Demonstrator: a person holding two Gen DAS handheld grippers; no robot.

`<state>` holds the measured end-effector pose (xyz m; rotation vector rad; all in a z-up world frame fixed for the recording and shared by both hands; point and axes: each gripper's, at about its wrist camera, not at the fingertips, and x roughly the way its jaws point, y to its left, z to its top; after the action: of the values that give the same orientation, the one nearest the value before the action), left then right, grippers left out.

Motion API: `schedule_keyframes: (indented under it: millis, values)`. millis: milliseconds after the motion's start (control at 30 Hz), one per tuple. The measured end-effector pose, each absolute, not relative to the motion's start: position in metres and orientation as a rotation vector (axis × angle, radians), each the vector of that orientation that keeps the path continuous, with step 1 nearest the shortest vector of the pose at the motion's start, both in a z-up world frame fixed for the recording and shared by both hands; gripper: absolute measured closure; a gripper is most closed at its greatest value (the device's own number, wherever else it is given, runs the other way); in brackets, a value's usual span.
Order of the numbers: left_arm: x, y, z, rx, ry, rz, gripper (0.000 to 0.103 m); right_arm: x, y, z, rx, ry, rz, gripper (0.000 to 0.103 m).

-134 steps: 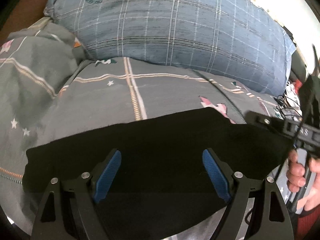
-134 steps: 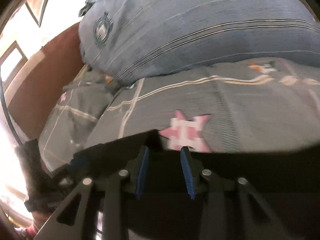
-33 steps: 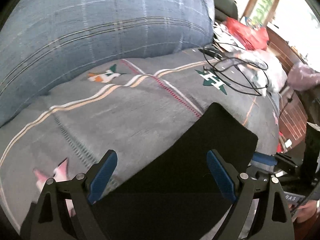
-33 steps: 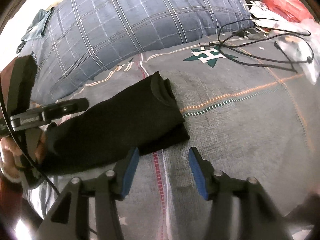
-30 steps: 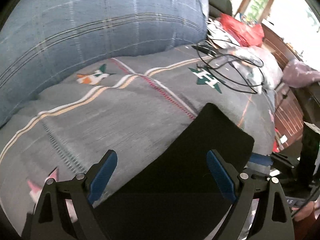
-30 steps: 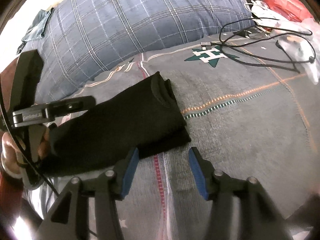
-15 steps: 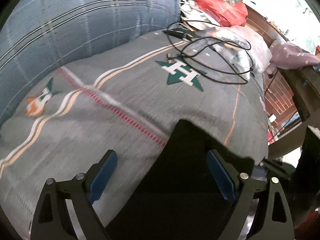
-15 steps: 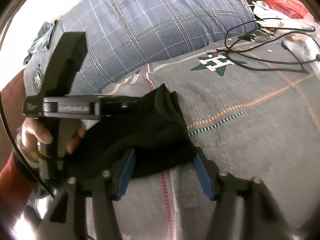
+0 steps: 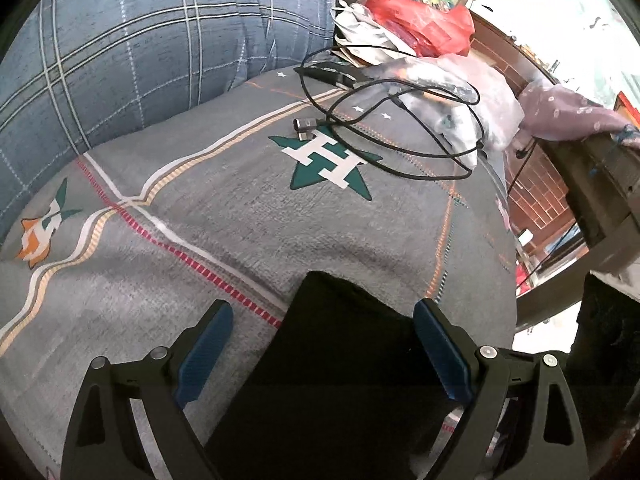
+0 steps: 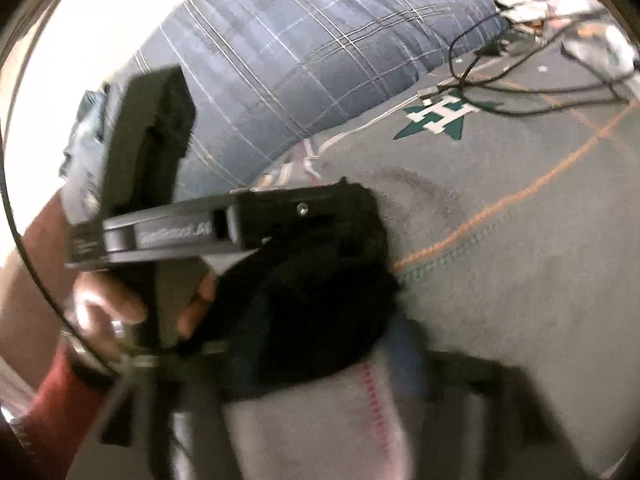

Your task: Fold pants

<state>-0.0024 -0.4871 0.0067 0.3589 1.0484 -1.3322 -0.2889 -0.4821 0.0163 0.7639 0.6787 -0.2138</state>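
Note:
The black pants [image 9: 336,364] lie folded into a narrow bundle on the grey patterned bedspread [image 9: 248,216]. My left gripper [image 9: 320,352] is open, its blue pads on either side of the bundle's end, not closed on it. In the right wrist view the pants [image 10: 320,292] lie bunched under the left gripper's black body [image 10: 240,224], held by a hand. My right gripper [image 10: 312,364] is blurred at the bottom, straddling the near edge of the pants with its jaws apart.
A large blue plaid pillow [image 9: 140,40] lies at the back left. A coiled black cable [image 9: 400,120] with a metal plug lies on the bedspread, next to plastic bags [image 9: 420,28]. The bed's right edge drops to a wooden cabinet [image 9: 600,200].
My left gripper has swung right along the pants towards their end. The right gripper has moved in close to the bundle. The left hand tool now fills the right view.

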Motion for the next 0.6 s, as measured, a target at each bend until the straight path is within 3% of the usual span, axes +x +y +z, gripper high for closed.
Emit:
schedule_keyframes:
  millis: [300, 400, 467, 500, 600]
  values:
    - [0.002, -0.501, 0.006, 0.43, 1.077, -1.361, 0.006, -0.291, -0.478, 0.015, 0.758, 0.677, -0.169, 0.023]
    - [-0.011, -0.516, 0.005, 0.487, 1.047, -1.376, 0.007, -0.285, -0.484, 0.011, 0.799, 0.655, -0.199, 0.036]
    - [-0.024, -0.523, 0.004, 0.543, 1.009, -1.39, 0.023, -0.282, -0.488, 0.007, 0.804, 0.659, -0.232, 0.069]
    - [-0.029, -0.526, 0.004, 0.566, 0.989, -1.389, 0.029, -0.282, -0.489, 0.005, 0.801, 0.666, -0.252, 0.079]
    - [-0.028, -0.528, 0.007, 0.553, 0.991, -1.394, 0.058, -0.287, -0.499, -0.001, 0.866, 0.656, -0.254, 0.089]
